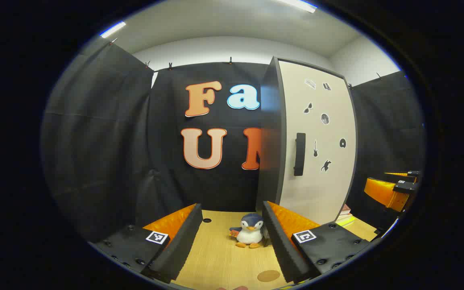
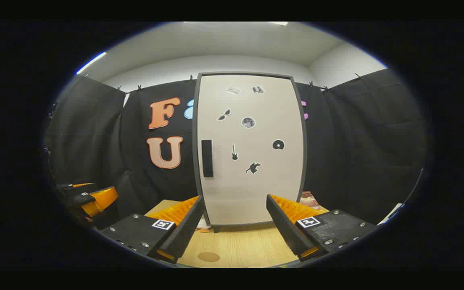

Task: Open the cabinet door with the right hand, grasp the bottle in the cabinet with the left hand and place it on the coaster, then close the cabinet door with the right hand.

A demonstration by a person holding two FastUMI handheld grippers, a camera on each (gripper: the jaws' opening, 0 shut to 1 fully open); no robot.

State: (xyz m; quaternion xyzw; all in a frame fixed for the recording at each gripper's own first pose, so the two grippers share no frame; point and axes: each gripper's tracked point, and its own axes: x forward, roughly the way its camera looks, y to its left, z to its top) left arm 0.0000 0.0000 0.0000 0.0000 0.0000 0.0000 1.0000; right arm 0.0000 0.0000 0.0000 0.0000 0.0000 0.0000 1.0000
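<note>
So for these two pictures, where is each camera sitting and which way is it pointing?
Left gripper view: rides the left gripper, facing the cabinet's left edge and a toy penguin; own fingers at bottom.
Right gripper view: rides the right gripper, squarely facing the closed cabinet door; own fingers at bottom.
Shared: door handle, coaster, wooden table, each other's gripper.

Premises: a staged recording booth set inside a plain room, not a lived-in home. Evidence: black cloth (image 2: 357, 133) hung as walls on three sides and fastened along its top edge with small clips (image 1: 230, 61); white room walls and ceiling with strip lights (image 1: 112, 30) visible above the cloth. Furnishings are props: a light wooden desk (image 2: 240, 247), one small cabinet (image 2: 252, 149) with decorative stickers on its door, and a plush penguin (image 1: 250, 230).
</note>
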